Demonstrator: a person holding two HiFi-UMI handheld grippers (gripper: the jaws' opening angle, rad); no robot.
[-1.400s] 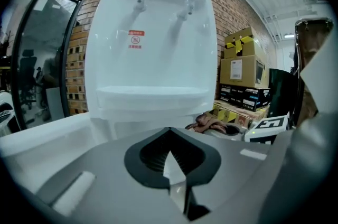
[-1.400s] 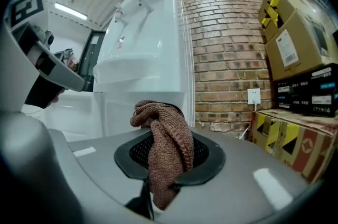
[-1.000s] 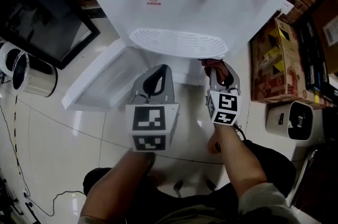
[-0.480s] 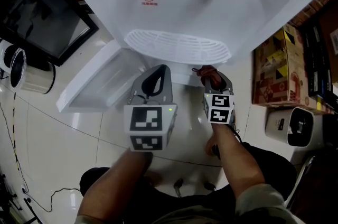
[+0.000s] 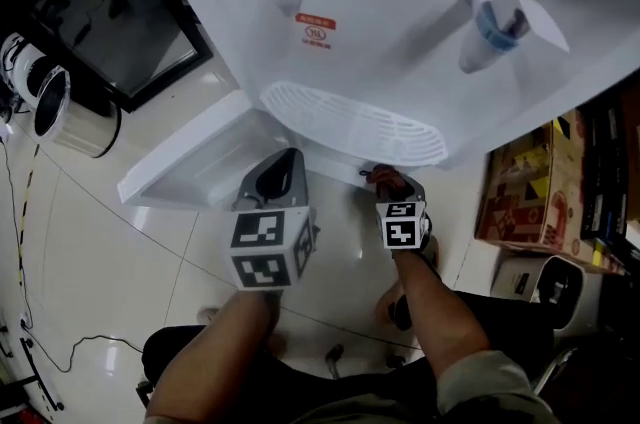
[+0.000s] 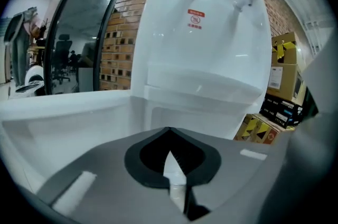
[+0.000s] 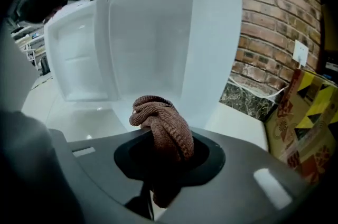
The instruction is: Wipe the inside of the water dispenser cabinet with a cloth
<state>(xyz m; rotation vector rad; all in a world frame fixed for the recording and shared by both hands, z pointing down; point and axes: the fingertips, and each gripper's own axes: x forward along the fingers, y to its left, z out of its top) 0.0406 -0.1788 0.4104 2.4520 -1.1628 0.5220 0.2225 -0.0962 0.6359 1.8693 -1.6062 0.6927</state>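
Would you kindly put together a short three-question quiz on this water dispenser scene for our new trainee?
1. Multiple choice: what does the right claw hold?
A) a yellow sponge
B) a brown knitted cloth
C) a paper cup
2. True or false: the left claw is shut, with nothing between its jaws.
3. Fill the gap: the cabinet door at the foot of the water dispenser stands ____.

Key: 1 B; 2 true; 3 open.
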